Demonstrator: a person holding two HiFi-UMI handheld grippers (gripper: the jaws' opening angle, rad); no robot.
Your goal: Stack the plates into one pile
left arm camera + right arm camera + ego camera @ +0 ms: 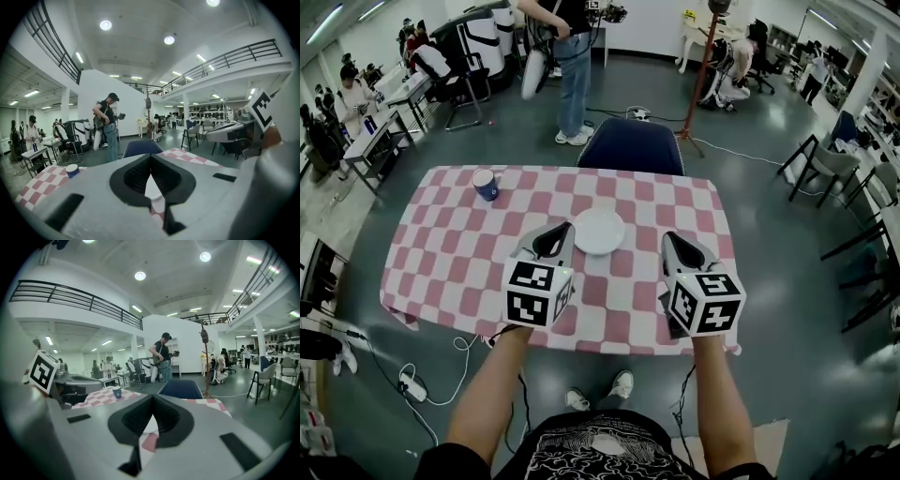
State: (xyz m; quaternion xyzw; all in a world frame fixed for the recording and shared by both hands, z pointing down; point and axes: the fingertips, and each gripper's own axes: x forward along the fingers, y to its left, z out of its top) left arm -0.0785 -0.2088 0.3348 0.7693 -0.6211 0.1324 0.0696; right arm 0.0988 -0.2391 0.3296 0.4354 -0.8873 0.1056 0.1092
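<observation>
We had both claws pressed together with nothing in them, left gripper (563, 234) and right gripper (669, 242) either side of the white plate (599, 232), which sat mid-table (441, 272).

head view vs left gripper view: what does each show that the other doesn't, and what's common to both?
Head view only: the person's forearms, the checkered tablecloth's full outline, the power strip on the floor, and the left gripper's marker cube.
Left gripper view only: the ceiling lights and the balcony railing.
Both: the white plate, the blue cup, the blue chair, the standing person, and the right gripper. Both grippers are shut and hold nothing.
</observation>
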